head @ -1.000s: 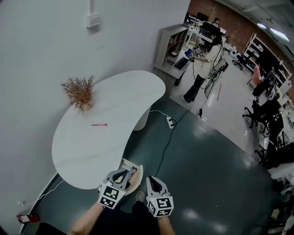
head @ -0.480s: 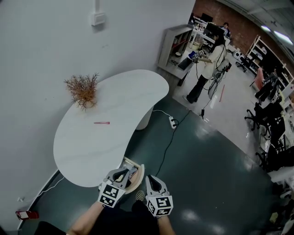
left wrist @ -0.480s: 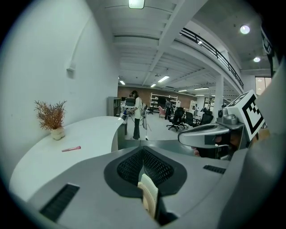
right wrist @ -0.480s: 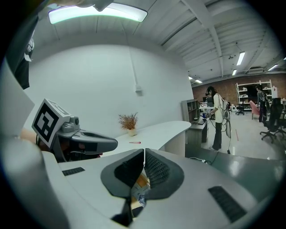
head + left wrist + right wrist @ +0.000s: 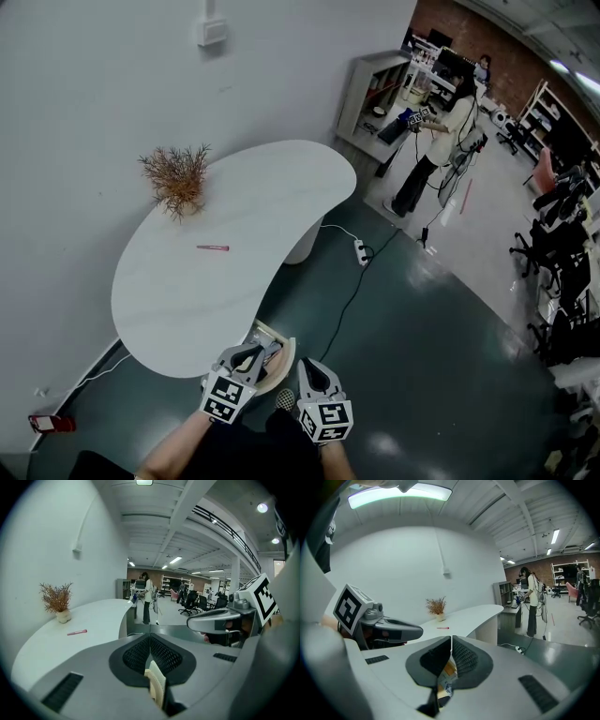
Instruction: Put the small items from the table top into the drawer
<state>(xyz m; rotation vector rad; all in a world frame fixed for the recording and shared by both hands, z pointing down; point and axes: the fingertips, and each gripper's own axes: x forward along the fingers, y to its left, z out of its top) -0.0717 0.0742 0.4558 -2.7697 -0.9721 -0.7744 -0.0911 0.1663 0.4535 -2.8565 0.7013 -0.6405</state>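
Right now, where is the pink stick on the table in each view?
Head view: pink stick mid-table, below-right of the dried plant.
Left gripper view: pink stick at left, lower right of the dried plant.
Right gripper view: pink stick at centre, beneath the dried plant.
Landmark: dried plant.

A dried, brown, twiggy plant point(image 5: 178, 173) stood in a small pale pot point(image 5: 188, 207) on the white tabletop point(image 5: 272, 187), close to the plain wall point(image 5: 94, 94). High on that wall sat a small white box point(image 5: 212, 31). On the dark green floor point(image 5: 441, 328) a white power strip point(image 5: 360, 251) lay near the table's base, with a black cable point(image 5: 349, 298) trailing past it. A small red object point(image 5: 52, 424) lay on the floor by the wall. Farther off, 1 person point(image 5: 433, 141) stood beside a grey shelf unit point(image 5: 370, 94), and several black office chairs point(image 5: 553, 253) were grouped at the right.
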